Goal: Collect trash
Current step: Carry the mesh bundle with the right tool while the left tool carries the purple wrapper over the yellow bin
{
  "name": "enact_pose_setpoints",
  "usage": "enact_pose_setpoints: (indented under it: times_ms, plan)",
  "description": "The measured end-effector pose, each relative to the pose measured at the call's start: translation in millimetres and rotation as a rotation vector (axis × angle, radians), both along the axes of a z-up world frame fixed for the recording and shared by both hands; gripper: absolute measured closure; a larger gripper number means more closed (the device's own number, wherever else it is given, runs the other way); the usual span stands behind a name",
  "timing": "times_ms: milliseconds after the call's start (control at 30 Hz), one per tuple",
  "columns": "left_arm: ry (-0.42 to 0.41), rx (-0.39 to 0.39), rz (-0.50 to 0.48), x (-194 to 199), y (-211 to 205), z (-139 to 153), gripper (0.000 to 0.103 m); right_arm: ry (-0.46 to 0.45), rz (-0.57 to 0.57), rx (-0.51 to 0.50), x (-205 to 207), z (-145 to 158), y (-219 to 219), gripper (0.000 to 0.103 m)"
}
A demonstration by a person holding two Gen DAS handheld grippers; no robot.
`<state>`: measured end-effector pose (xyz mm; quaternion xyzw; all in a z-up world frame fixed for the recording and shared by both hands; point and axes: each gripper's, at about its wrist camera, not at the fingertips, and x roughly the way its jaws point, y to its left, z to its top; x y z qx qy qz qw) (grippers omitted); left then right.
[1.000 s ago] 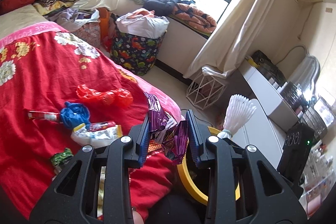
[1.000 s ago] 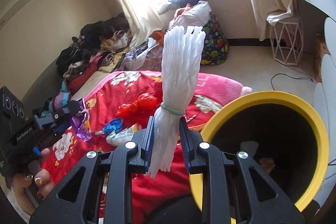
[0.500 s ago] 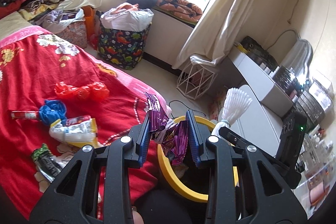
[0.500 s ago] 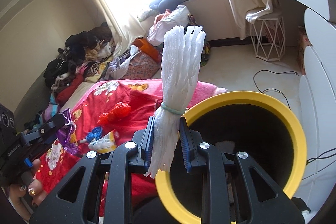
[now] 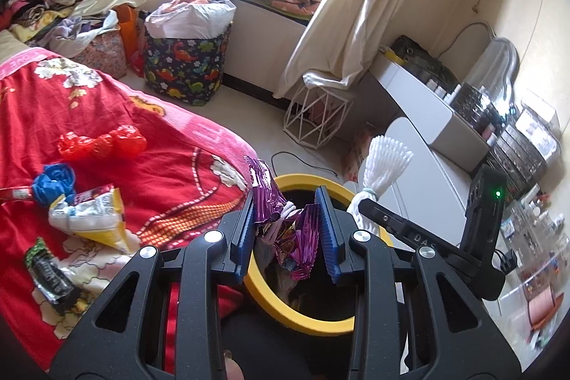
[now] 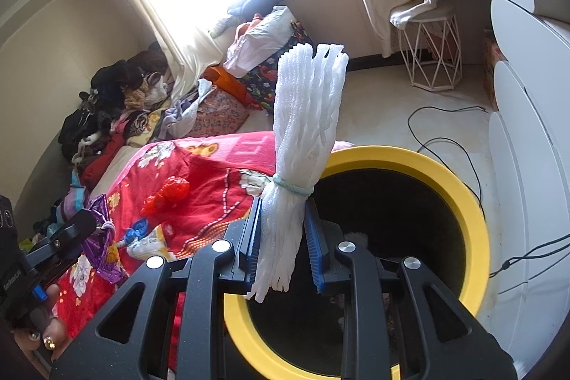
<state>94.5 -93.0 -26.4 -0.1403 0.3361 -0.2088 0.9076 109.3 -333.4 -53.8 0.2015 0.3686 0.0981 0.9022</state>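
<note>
Both fingers now over yellow bin (image 5: 302,321): purple wrapper (image 5: 285,230) pinched left, foam bundle (image 6: 302,145) pinched right.

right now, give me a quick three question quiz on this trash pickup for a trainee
1. What do the left tongs hold?
2. True or false: the right tongs grip a white foam net bundle tied with a pale green band.
3. The round yellow-rimmed black bin sits: A) on the red floral blanket, B) below both tongs, beside the bed.

Key: 1. a crumpled purple foil wrapper; 2. true; 3. B
</note>
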Motion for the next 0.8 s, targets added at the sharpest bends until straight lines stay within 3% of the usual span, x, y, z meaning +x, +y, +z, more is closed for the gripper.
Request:
enact_pose_setpoints:
  times_ms: [800]
  plan:
    - [0.064,0.054,-0.107,15.9,-52.8,-31.2,0.077,0.101,-0.033,-0.022,1.0,-29.6,-33.4,0.08]
